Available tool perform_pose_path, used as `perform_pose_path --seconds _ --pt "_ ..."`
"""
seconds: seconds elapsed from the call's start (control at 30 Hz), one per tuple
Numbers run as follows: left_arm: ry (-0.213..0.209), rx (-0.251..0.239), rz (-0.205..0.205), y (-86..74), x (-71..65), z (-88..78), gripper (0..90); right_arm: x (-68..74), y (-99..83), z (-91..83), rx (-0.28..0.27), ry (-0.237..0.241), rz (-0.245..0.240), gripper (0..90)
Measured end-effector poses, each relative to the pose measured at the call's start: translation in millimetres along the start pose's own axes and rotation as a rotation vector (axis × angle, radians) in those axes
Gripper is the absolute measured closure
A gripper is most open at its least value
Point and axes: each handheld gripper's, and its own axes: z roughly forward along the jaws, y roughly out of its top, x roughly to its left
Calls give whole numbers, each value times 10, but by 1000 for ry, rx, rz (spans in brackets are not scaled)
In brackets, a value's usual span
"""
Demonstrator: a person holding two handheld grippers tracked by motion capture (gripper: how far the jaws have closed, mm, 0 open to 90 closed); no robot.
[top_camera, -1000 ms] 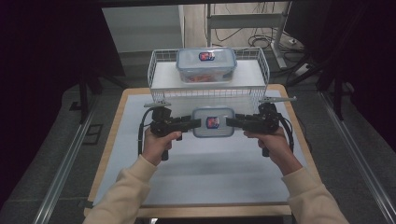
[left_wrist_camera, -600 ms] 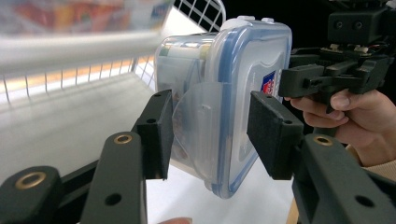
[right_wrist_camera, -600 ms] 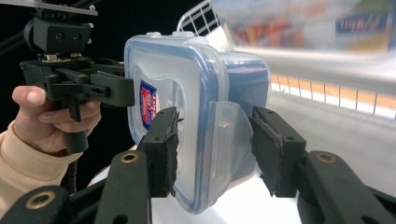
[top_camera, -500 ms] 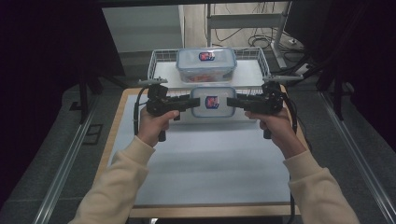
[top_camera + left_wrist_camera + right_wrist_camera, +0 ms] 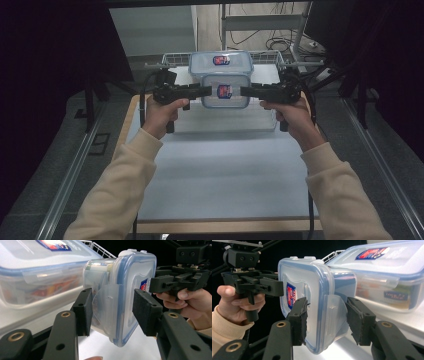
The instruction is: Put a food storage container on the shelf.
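— Two grippers on one box?
— Yes. The left gripper (image 5: pixel 202 91) and right gripper (image 5: pixel 247 91) each clamp an end of the small lidded container (image 5: pixel 225 91), lifted between their fingertips.
— Beyond the fingers?
— A larger container (image 5: pixel 220 61) in a wire basket (image 5: pixel 170 59).
— Below?
— A pale mat on the wooden table (image 5: pixel 220 226); dark room, cables on the floor.

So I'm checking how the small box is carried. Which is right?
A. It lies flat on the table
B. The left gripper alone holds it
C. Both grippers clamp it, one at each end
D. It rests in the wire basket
C: in the high view the left gripper and the right gripper pinch opposite ends of the small box, held up in front of the wire basket.
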Motion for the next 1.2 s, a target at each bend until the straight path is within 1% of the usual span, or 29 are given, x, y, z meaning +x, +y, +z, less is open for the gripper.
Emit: perform_pose_path --seconds 0.03,0.1,0.13,0.17,0.23,0.27,0.3,0.33,0.37,0.4,0.43,0.47,0.5,0.53,0.57,0.6,0.63,0.67,0.7,0.73,0.77,0.8,0.83,0.87,1.0,1.03,1.07,1.17,1.2 --pt "0 0 0 0 0 0 516 0 0 0 0 0 0 522" --pt "4 -4 -7 42 37 16 515 -55 74 41 3 3 7 522" --pt "4 -4 -9 67 58 23 515 -55 74 41 3 3 7 522" --pt "5 -6 -11 100 80 30 515 -91 135 74 4 3 7 522" --pt "5 -8 -8 162 113 40 516 -103 160 83 5 3 5 522" --pt "3 -9 -6 228 150 50 516 -129 233 106 6 2 4 522" --pt "3 -9 -6 228 150 50 515 -129 233 106 6 2 4 522" --pt "1 -8 -5 267 173 55 515 -155 313 129 6 -1 0 522" --pt "0 -11 -9 305 192 63 515 -171 357 140 7 -3 -3 522" --pt "-2 -13 -13 343 210 72 515 -171 357 140 7 -3 -3 522" --pt "-6 -19 -9 413 249 85 515 -194 447 159 12 -6 -5 522" --pt "-8 -21 -9 448 267 92 515 -205 492 168 15 -8 -8 522" --pt "-8 -21 -9 448 267 92 515 -215 535 176 19 -10 -8 522" --pt "-11 -25 -16 515 311 110 515 -229 576 188 22 -11 -8 522" --pt "-11 -25 -16 515 311 110 515 -229 576 188 22 -11 -8 522" --pt "-12 -27 -20 584 361 130 515 -271 651 217 22 -12 -6 522" --pt "-9 -32 -31 612 380 139 515 -294 684 233 23 -12 -2 522" --pt "-7 -32 -33 637 406 147 515 -319 712 256 23 -10 6 522" --pt "-7 -32 -33 637 406 147 515 -343 737 277 25 -11 12 521" --pt "-5 -31 -45 673 461 164 515 -366 759 302 26 -10 13 521" --pt "-5 -31 -45 673 461 164 515 -390 778 325 29 -8 18 521" --pt "-5 -32 -57 697 515 188 515 -413 797 349 30 -6 20 520" --pt "-5 -32 -57 697 515 188 515 -413 797 349 30 -6 20 520" --pt "-2 -25 -63 723 567 205 514 -453 834 390 41 -10 25 520" --pt "3 -27 -80 793 656 238 515 -538 917 473 53 -9 45 517" --pt "3 -27 -80 793 656 238 514 -554 937 490 55 -10 50 517" --pt "3 -24 -88 821 699 266 514 -576 954 505 55 -11 50 516" --pt "6 -25 -97 835 733 296 514 -644 985 544 65 -10 70 515" --pt "6 -20 -106 834 773 318 514 -661 991 557 64 -13 69 514"
